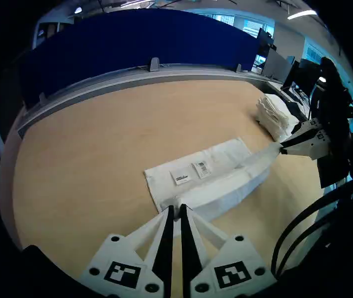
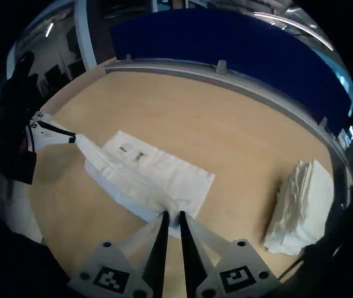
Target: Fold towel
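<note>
I have both claws on the white towel (image 1: 211,171). It lies on the wooden desk (image 1: 92,149), near the stack of folded towels (image 1: 275,116) but not touching it. The left gripper (image 1: 175,209) is pinched narrow on the towel corner farthest from the stack. The right gripper (image 2: 172,215) is pinched narrow on the corner at the stack's end of the same long edge. That edge is raised off the desk between them while the rest lies flat, so I judge this to be the start of a lengthwise fold.

The next move calls for carrying both corners together, level and at one pace, over to the opposite long edge. Then I would lower and release them, keeping the cloth taut so it neither sags nor drags the lower layer.

The left gripper view shows me two small labels (image 1: 202,169) on the towel plainly, and the right claw's tips biting its corner. The right gripper view gives me the whole stack, and bare desk between it and the towel.
</note>
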Demonstrator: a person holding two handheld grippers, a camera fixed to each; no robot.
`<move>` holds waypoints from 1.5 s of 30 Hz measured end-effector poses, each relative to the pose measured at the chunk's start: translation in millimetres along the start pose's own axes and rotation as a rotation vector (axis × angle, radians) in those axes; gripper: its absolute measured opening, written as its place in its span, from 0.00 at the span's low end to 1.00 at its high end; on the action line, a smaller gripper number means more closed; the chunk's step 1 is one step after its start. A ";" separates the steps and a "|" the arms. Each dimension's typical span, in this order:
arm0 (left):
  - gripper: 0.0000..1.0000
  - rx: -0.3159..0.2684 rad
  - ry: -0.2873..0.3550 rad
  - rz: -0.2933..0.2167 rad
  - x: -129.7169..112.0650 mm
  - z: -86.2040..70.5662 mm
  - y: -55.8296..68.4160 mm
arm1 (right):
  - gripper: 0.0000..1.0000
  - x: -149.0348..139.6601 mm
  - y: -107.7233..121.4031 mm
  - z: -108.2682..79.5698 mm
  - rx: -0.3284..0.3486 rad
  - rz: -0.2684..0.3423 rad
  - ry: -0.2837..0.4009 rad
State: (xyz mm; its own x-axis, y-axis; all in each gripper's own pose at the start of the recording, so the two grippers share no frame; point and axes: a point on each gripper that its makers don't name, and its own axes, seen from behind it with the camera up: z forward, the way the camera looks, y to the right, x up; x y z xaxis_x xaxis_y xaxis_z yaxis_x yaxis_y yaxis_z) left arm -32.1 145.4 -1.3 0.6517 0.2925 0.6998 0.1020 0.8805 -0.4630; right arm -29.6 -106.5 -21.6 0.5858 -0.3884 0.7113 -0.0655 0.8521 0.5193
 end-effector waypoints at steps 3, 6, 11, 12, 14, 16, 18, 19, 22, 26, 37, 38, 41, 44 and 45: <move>0.09 0.009 -0.013 0.016 1.1 11.5 -5.9 | 0.16 1.2 4.1 12.0 -0.002 0.009 -0.013; 0.09 0.012 -0.026 0.029 1.5 22.0 -9.8 | 0.16 0.6 8.7 22.8 -0.008 0.024 -0.027; 0.09 0.014 -0.038 0.045 0.8 38.0 -14.2 | 0.16 -1.5 13.9 37.8 -0.014 0.052 -0.044; 0.09 0.015 -0.042 0.049 0.1 41.4 -15.3 | 0.16 -1.9 14.8 40.9 -0.016 0.057 -0.046; 0.09 0.018 -0.051 0.059 -1.9 47.3 -17.7 | 0.18 -2.7 16.2 46.3 -0.020 0.066 -0.050; 0.09 0.027 -0.059 0.068 -4.1 53.0 -21.2 | 0.20 -3.0 16.8 51.0 -0.023 0.071 -0.051; 0.10 0.039 -0.064 0.077 -6.0 58.3 -24.9 | 0.23 -3.0 17.3 55.1 -0.026 0.073 -0.051; 0.11 0.045 -0.065 0.081 -6.6 60.4 -26.8 | 0.25 -2.8 17.6 56.7 -0.028 0.070 -0.051; 0.14 0.060 -0.068 0.095 -8.3 66.5 -31.2 | 0.28 -2.6 19.4 61.9 -0.039 0.060 -0.053; 0.19 0.076 -0.067 0.119 -7.7 72.3 -35.0 | 0.33 -2.6 22.8 68.9 -0.059 0.041 -0.055; 0.62 0.118 -0.038 0.118 3.0 65.6 -50.6 | 0.83 8.5 36.7 73.9 -0.138 0.039 -0.013; 0.70 0.116 -0.039 0.109 3.0 63.7 -51.5 | 0.91 9.3 37.6 73.1 -0.141 0.043 -0.011; 0.94 0.111 -0.027 0.075 3.3 58.8 -55.0 | 1.00 14.3 38.9 69.7 -0.144 0.063 0.015; 0.97 0.117 -0.013 0.058 3.5 55.2 -59.3 | 1.00 17.1 39.9 66.4 -0.143 0.086 0.034; 0.96 0.120 -0.010 0.058 3.5 54.2 -60.7 | 1.00 17.5 40.3 65.5 -0.142 0.093 0.038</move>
State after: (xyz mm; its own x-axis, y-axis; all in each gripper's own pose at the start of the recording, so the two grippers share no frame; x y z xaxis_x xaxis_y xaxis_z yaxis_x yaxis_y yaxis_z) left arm -76.8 113.2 58.7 0.6466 0.3469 0.6794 -0.0268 0.9004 -0.4342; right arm -74.9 -101.9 42.8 0.6126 -0.2942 0.7336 -0.0080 0.9258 0.3780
